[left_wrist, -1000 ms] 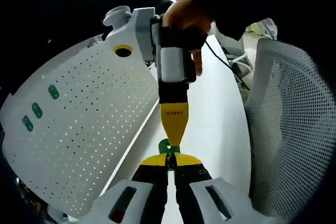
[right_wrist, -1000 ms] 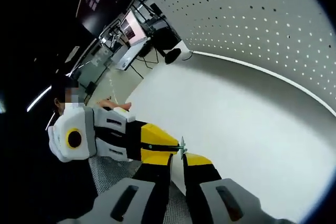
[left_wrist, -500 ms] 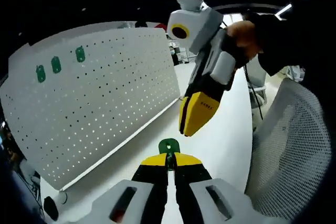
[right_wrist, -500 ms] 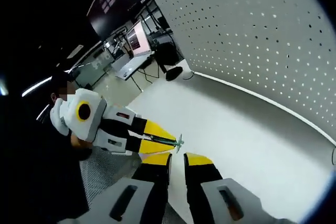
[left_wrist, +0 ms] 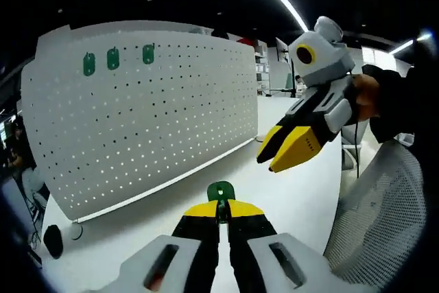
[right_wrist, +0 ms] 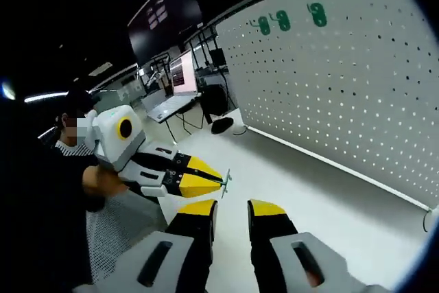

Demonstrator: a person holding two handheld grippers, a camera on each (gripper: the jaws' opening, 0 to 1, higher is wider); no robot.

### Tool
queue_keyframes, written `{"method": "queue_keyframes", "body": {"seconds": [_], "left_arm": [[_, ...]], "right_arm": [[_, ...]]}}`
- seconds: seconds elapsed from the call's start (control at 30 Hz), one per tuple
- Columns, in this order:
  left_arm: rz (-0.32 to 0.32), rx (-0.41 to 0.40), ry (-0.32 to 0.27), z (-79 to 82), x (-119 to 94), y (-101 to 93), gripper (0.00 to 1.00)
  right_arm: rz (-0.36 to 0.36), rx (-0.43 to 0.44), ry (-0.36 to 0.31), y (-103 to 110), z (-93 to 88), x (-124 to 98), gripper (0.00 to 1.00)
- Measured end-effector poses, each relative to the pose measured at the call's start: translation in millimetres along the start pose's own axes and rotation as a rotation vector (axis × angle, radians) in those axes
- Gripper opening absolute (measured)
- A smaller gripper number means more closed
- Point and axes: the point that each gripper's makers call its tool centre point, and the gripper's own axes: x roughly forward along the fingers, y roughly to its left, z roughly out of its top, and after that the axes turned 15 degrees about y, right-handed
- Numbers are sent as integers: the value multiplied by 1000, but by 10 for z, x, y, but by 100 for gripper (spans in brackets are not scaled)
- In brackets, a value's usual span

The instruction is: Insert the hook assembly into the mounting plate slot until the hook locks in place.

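White table (left_wrist: 288,197), pegboard (left_wrist: 158,121) upright, hook (left_wrist: 220,191) clamped

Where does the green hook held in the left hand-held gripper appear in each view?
Left gripper view: green hook at bottom centre, pinched between that view's own jaws.
Right gripper view: left of centre, at the tip of the incoming left hand-held gripper.
Shared landmark: white pegboard.

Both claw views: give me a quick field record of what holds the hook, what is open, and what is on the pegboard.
left claw: shut on green hook
right claw: open, holding nothing
claws: apart, not touching
white pegboard: upright on the white table
hooks on board: three green ones, top row
held hook: away from the board, not yet inserted
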Motion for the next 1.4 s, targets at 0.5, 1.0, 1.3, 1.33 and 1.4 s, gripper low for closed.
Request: {"method": "queue_keyframes", "body": {"seconds": [0.5, 1.0, 1.3, 1.33, 1.4], "left_arm": [[174, -44, -135, 597, -481, 725, 3], [380, -82, -234, 1219, -817, 1685, 3], [465, -108, -296, 1574, -897, 2044, 3], [471, -110, -303, 1605, -899, 2071, 3], [494, -119, -316, 1670, -896, 2153, 3]], "right_arm": [[-192, -28, -238, -57, 4, -180, 31], [-215, -48, -243, -101, 1, -210, 31], [-216, -37, -248, -137, 7, -226, 32], [-216, -33, -246, -146, 1, -223, 32], [-214, -31, -247, -151, 4, -226, 32]]}}
